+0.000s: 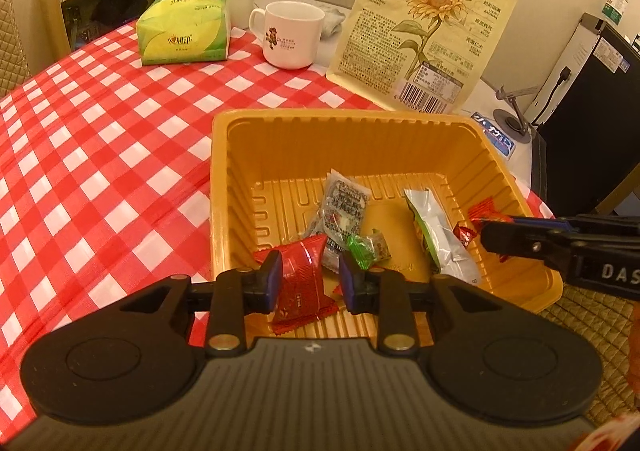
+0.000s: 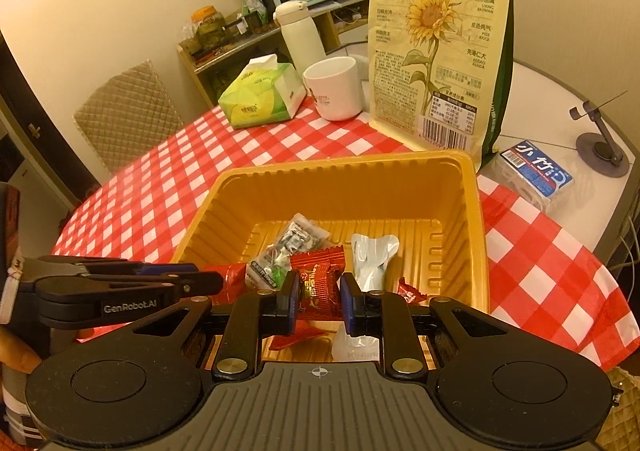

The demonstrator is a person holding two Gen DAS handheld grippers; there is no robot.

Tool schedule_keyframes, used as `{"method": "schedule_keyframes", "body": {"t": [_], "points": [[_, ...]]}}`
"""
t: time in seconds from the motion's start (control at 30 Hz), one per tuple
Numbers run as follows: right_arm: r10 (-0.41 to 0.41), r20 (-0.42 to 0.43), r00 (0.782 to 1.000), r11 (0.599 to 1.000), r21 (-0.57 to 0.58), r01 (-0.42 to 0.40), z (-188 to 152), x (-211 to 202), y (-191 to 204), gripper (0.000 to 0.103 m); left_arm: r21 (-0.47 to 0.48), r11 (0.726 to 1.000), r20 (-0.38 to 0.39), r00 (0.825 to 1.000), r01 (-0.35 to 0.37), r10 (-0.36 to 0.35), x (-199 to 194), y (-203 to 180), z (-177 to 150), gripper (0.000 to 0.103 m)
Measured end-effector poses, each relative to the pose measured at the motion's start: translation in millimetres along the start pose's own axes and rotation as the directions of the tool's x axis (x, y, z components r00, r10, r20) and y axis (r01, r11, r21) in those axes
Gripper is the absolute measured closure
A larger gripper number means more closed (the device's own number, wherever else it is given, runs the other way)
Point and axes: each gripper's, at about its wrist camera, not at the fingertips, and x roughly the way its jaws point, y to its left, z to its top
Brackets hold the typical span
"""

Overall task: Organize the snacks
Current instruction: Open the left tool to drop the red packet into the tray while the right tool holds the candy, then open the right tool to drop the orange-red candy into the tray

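**Both grippers over the tray, each with a red packet between its pads**

Most of the sorting looks done. The yellow plastic tray [image 1: 224, 187] sits on the red-checked tablecloth [image 1: 100, 139] and already contains a grey printed sachet [image 1: 340, 211], a small green-wrapped candy [image 1: 366, 247], a silver-and-green pouch [image 1: 436, 235] and a small red candy [image 2: 410, 293] near its 4 o'clock corner. No loose snack shows on the cloth in either view. What seems left is to drop the two packets now between the jaws.

The left gripper [image 1: 308, 283] tilts downward over the tray's near edge, at about 6 o'clock in its own view. A red snack packet [image 1: 300, 283] hangs between its pads; the left pad touches the wrapper, while a gap shows on the right side, so the hold reads as loosened rather than clamped.

The right gripper [image 2: 320, 301] also tips down over the near rim and is clenched on a second red packet [image 2: 318, 287], wrapper pinched between both blue pads. In the left view it enters from 3 o'clock.

Beyond the tray, at 12 to 1 o'clock, stands a sunflower seed bag [image 1: 432, 23], with a white mug [image 1: 290, 35] and tissue pack [image 1: 184, 31] toward 11 o'clock.
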Motion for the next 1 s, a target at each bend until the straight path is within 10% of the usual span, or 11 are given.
{"method": "schedule_keyframes", "body": {"t": [0.8, 1.0], "points": [[0.032, -0.036, 0.999, 0.999, 0.033, -0.031, 13, 42, 0, 0.080, -0.036, 0.999, 0.028, 0.999, -0.023, 0.024, -7, 4, 11, 0.058], [0.011, -0.008, 1.000, 0.998, 0.061, -0.011, 12, 32, -6, 0.044, -0.039, 0.999, 0.026, 0.999, -0.031, 0.032, -9, 3, 9, 0.048]]}}
